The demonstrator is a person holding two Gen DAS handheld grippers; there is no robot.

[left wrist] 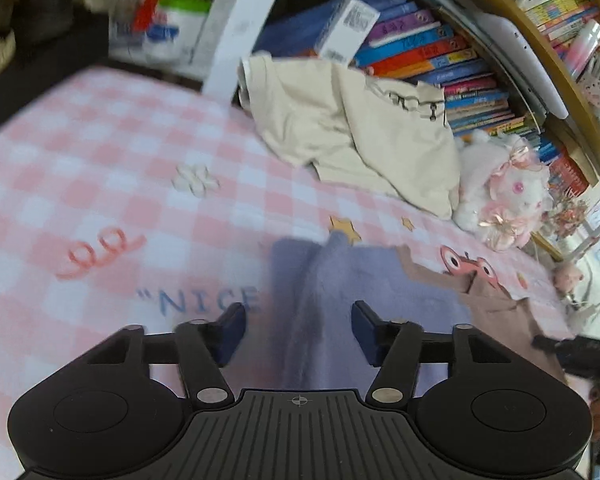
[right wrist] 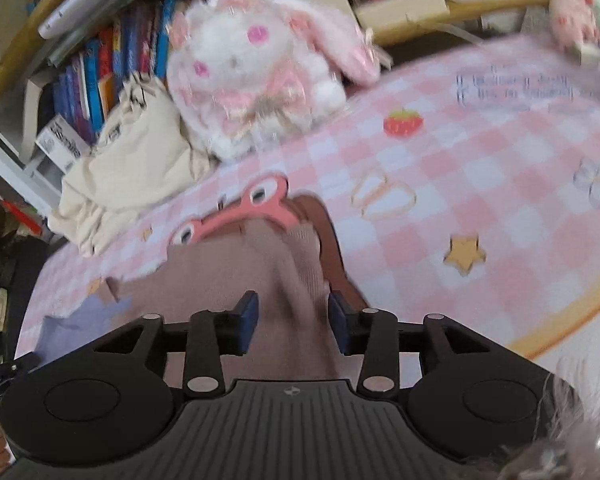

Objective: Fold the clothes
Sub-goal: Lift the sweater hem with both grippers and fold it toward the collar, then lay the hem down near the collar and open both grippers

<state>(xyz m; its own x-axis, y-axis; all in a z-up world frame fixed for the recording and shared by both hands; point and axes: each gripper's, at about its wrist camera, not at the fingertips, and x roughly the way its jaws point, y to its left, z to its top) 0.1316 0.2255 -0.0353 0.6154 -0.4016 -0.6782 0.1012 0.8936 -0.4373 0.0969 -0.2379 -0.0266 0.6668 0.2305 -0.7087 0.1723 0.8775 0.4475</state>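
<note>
The left gripper (left wrist: 298, 334) is standing with its blue pads apart, released, a raised ridge of the lavender section of a soft knitted garment (left wrist: 340, 292) lying between them without being pinched. The right gripper (right wrist: 293, 322) is likewise standing unclenched, straddling a ridge of the dusty-pink section of the same garment (right wrist: 228, 276), apparently so that both ends can be set down level along a fold. The garment is lying flat in front of both tools on a pink-and-white checked bed cover (left wrist: 112, 152) printed with stars and a strawberry. A crumpled cream cloth garment (left wrist: 352, 132) is waiting further back, just beside a white-and-pink plush rabbit (right wrist: 256, 68). Crowded shelves of colourful books (left wrist: 432, 52) are bordering the bed.
</note>
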